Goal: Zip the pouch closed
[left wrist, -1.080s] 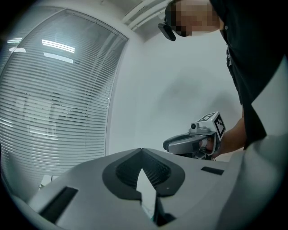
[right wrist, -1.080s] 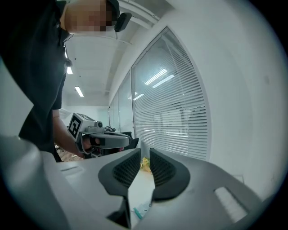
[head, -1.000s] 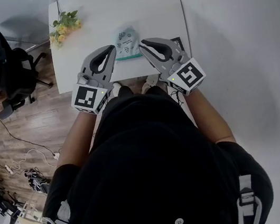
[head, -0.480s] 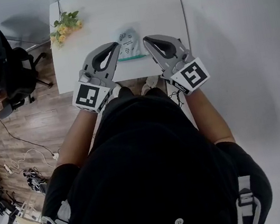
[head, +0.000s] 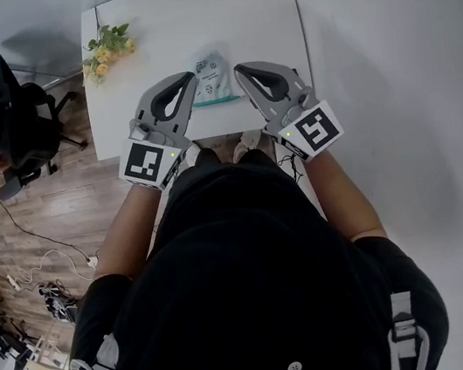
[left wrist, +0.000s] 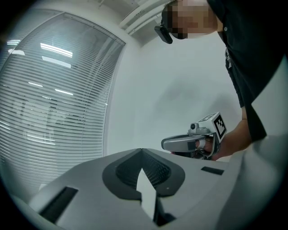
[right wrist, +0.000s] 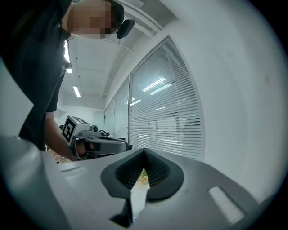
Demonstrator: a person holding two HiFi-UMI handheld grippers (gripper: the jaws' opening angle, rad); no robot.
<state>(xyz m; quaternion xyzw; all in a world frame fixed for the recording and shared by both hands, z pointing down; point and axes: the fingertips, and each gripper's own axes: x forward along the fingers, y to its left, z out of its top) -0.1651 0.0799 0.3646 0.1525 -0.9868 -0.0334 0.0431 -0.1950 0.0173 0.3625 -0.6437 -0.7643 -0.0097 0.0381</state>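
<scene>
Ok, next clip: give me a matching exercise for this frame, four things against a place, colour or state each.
Things:
1. pouch
2. flowers
3. office chair
4. left hand-held gripper

Descriptions:
A. on the wooden floor, left of the table
B. jaws together
C. green strip along its near edge
D. at the table's far left corner

Pairs: 1-C, 2-D, 3-A, 4-B
</scene>
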